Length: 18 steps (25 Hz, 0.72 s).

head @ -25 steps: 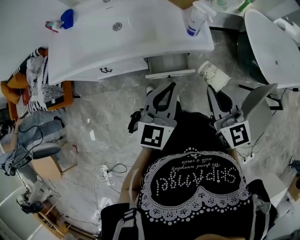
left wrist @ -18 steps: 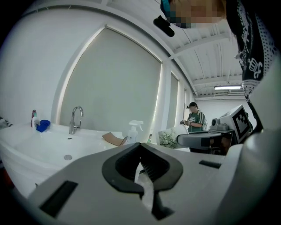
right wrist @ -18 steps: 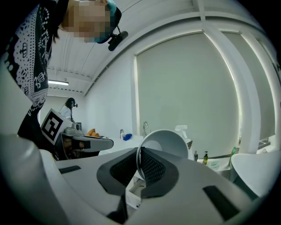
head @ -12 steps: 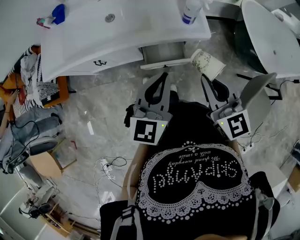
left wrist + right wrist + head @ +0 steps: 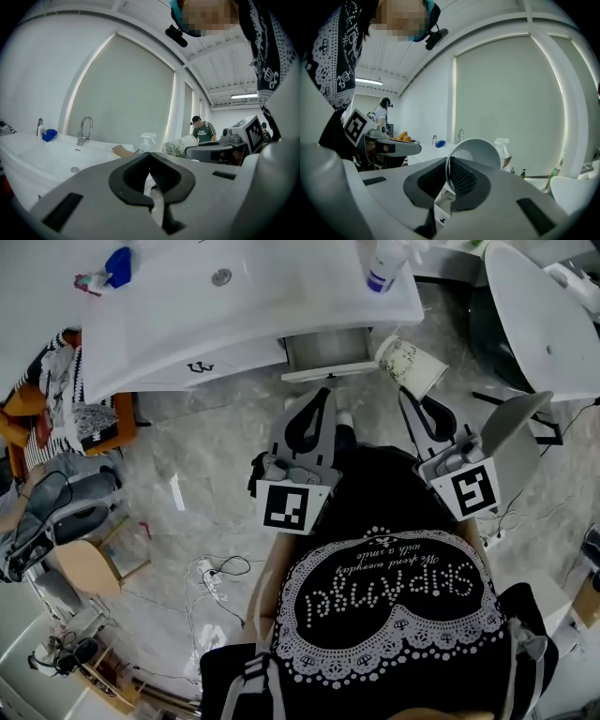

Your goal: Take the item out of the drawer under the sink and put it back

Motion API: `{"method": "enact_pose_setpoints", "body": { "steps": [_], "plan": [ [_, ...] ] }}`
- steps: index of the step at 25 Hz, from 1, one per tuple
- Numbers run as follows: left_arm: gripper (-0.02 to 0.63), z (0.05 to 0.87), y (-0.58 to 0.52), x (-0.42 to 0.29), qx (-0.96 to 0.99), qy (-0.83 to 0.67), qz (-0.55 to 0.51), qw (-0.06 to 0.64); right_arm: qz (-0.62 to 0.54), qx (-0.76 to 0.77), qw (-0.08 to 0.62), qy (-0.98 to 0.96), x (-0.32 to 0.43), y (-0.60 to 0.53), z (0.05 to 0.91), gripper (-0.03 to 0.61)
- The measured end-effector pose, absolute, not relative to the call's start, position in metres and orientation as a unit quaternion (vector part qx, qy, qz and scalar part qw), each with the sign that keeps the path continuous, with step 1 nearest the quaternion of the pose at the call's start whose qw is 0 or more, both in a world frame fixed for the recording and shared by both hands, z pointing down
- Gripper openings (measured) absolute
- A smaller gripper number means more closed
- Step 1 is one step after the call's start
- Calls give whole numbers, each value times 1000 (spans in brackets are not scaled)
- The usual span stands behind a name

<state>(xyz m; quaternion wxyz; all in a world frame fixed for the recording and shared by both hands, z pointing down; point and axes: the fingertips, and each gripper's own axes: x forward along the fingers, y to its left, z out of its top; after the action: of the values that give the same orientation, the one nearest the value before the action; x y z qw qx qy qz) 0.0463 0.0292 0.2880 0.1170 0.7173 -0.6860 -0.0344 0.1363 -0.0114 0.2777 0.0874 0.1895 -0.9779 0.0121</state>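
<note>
In the head view my right gripper (image 5: 405, 395) is shut on the rim of a white paper cup (image 5: 411, 364) with a leaf print, which lies tilted in the air just right of the open drawer (image 5: 326, 370) under the white sink (image 5: 234, 296). The right gripper view shows the cup's rim (image 5: 476, 157) pinched between the pads of the right gripper (image 5: 449, 176), its mouth facing the camera. My left gripper (image 5: 328, 392) is shut and empty, pointing at the drawer front. In the left gripper view the left gripper (image 5: 150, 157) has its jaws together, and the cup (image 5: 180, 145) shows to the right.
A spray bottle (image 5: 382, 268) stands on the counter's right end and a blue item (image 5: 117, 263) at its far left. A second white basin (image 5: 544, 315) stands to the right. Clothes lie on an orange chair (image 5: 75, 418) at left, and cables (image 5: 220, 577) run over the marble floor.
Both grippers have moved slightly closer to the drawer and counter. The cup stays held in the right gripper and the left stays shut.
</note>
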Motion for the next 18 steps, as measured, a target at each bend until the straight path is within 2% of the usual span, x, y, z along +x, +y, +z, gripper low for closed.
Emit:
{"method": "enact_pose_setpoints", "body": {
  "steps": [8, 12, 18],
  "plan": [
    [3, 291, 39, 36, 706, -696, -31, 126, -67, 153, 135, -977, 117, -15, 291, 23],
    [3, 292, 40, 26, 706, -697, -29, 124, -100, 130, 186, -969, 115, -14, 305, 23],
    [3, 295, 39, -2, 712, -687, -9, 141, -81, 151, 191, -967, 91, -17, 307, 23]
  ]
}}
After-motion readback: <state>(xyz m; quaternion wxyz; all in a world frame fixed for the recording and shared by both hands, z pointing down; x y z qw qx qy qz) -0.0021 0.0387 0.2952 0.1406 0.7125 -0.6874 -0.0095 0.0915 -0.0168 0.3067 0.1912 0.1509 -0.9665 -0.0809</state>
